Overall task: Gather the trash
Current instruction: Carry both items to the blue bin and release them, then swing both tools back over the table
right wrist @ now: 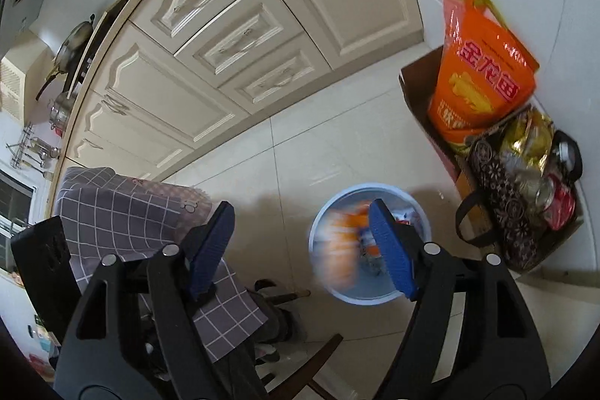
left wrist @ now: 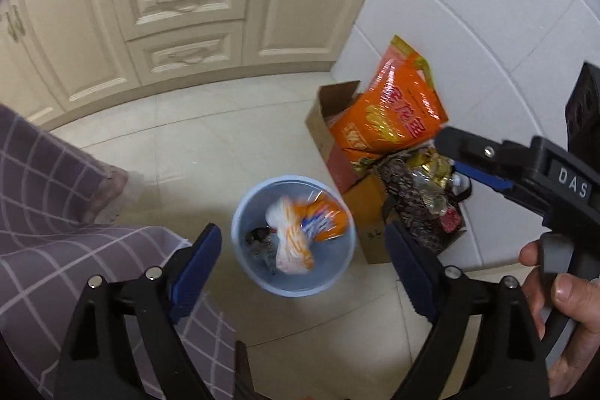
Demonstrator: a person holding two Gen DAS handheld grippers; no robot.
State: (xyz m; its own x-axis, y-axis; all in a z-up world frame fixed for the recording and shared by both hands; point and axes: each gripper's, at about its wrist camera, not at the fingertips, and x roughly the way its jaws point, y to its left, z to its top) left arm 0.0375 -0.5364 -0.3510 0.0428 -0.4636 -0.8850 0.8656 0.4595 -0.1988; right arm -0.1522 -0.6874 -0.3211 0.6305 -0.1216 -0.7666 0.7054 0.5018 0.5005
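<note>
Where floor lies bare, bin (left wrist: 240, 242) rim beside box (left wrist: 365, 235)

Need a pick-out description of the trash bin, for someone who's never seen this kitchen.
Start at the cream kitchen cabinets and come down to the tiled floor in front. The light blue round bin stands there, beside a cardboard box against the white wall. It is the only round, open-topped container, with an orange-and-white wrapper inside.

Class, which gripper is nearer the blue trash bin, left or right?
Hard to call; perhaps the left. The left gripper hangs open directly above the blue trash bin; the right gripper, also open, sits above it, offset sideways.
</note>
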